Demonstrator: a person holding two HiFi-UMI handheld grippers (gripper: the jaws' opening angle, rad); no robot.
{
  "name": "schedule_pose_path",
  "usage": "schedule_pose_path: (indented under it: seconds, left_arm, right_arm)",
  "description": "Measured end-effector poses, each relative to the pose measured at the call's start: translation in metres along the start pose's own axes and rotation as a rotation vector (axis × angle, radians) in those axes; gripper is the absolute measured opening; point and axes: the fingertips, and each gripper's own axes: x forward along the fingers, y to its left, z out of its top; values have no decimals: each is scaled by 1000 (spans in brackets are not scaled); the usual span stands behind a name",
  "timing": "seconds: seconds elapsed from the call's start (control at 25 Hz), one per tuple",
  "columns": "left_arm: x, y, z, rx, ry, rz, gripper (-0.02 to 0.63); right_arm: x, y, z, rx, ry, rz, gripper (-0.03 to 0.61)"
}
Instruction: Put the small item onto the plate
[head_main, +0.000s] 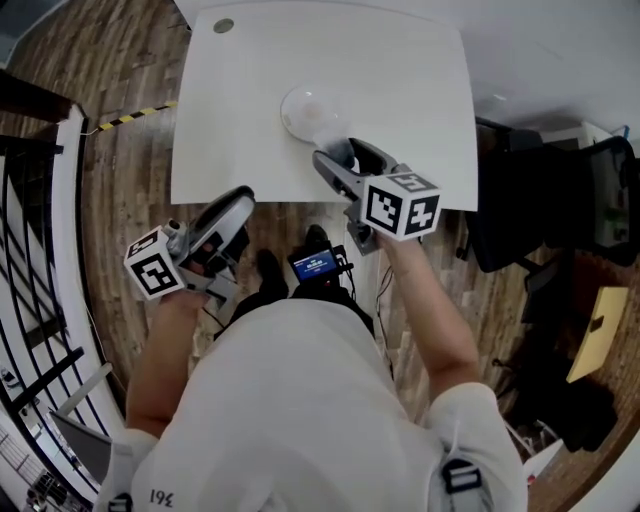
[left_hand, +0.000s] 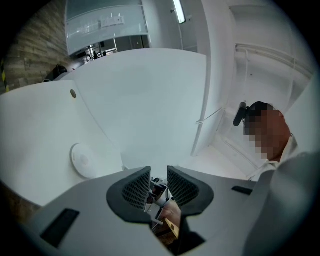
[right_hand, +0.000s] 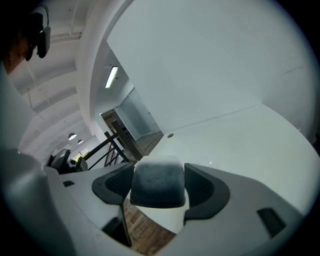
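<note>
Grey small item clamped in right gripper fingers, indistinct overhead; left gripper fingers slightly apart.

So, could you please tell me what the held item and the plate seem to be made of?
Item: probably foam or sponge; its grey face looks matte and finely grained, with a paler top. Plate: possibly glazed ceramic or plastic; it looks white and smooth, with a faint sheen.
</note>
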Motion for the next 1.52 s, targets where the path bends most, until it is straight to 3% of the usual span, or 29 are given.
schedule_pose_path:
  seconds: [0.72,1.16,1.52]
  left_arm:
    - [20,80,-2,-63,38,154,104]
    - [37,110,-19,-88,92,202,104]
    - [39,126,-26,-119,121,219,104]
  right_arm:
    - [100,-69,-17,-203,224,-88,318]
    - [130,-104,-26,-360,327,-174,318]
    - [149,-111,-35,-419,380,-208,318]
